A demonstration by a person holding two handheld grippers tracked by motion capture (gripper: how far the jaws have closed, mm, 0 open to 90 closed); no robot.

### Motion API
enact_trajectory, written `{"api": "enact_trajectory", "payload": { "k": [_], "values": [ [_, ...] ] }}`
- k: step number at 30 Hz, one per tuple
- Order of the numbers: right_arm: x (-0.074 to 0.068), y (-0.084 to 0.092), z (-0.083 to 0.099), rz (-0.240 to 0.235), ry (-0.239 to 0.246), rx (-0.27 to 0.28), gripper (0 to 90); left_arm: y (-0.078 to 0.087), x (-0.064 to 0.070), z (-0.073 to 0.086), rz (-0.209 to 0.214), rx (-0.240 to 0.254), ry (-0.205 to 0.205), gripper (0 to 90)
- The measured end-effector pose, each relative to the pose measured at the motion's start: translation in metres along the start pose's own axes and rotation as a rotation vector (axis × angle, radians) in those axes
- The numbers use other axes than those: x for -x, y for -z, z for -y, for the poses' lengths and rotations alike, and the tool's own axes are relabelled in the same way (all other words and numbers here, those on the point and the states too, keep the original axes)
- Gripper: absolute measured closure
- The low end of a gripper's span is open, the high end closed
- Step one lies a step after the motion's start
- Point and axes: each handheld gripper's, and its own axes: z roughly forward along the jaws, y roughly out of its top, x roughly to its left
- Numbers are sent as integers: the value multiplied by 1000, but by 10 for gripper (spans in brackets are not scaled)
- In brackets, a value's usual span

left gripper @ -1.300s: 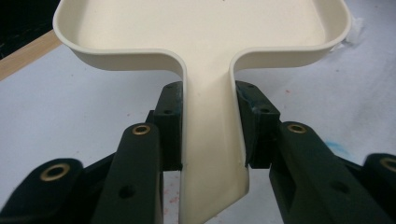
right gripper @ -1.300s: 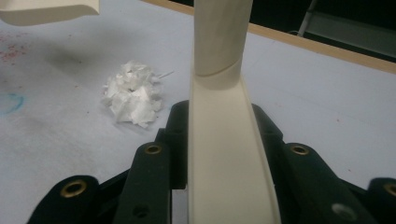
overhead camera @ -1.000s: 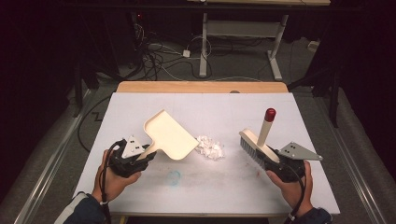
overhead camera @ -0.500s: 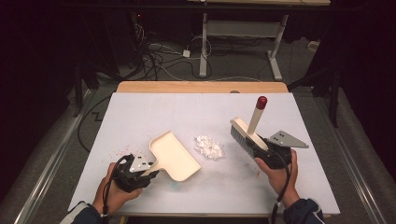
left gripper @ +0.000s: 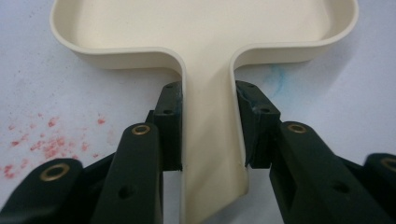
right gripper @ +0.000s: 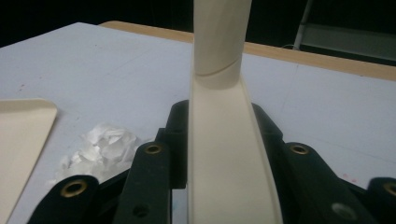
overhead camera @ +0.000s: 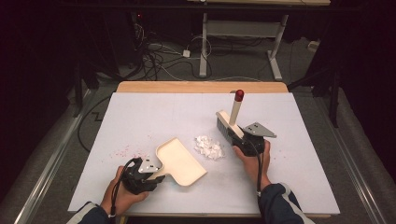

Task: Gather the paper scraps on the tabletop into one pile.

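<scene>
A: Between the left gripper (left gripper: 205, 135) jaws, clamped: dustpan (overhead camera: 180, 161) handle, pan flat on the counter (overhead camera: 140, 112).

B: Right gripper (right gripper: 219, 140) clamps the brush (overhead camera: 229, 123). Paper scraps (overhead camera: 208, 147) lie between, unswept; likely whole sweep remains.

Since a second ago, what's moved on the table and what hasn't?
The left gripper lowered the dustpan flat beside the paper scraps. The right gripper carried the brush up-table, just right of them. Both grips held; the scraps and red specks stayed.
</scene>
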Motion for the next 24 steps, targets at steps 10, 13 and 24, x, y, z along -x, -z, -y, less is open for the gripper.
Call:
{"api": "enact_trajectory", "payload": {
  "k": [10,13,24],
  "values": [
    [-10,-3,-9,-43,5,-90,674,-1,1,-1,1,2,4,634],
    [-12,-4,-10,-60,11,-104,674,-1,1,-1,1,2,3,634],
    [-27,-9,-6,-108,41,-112,668,-2,0,-3,12,4,10,633]
  ]
}}
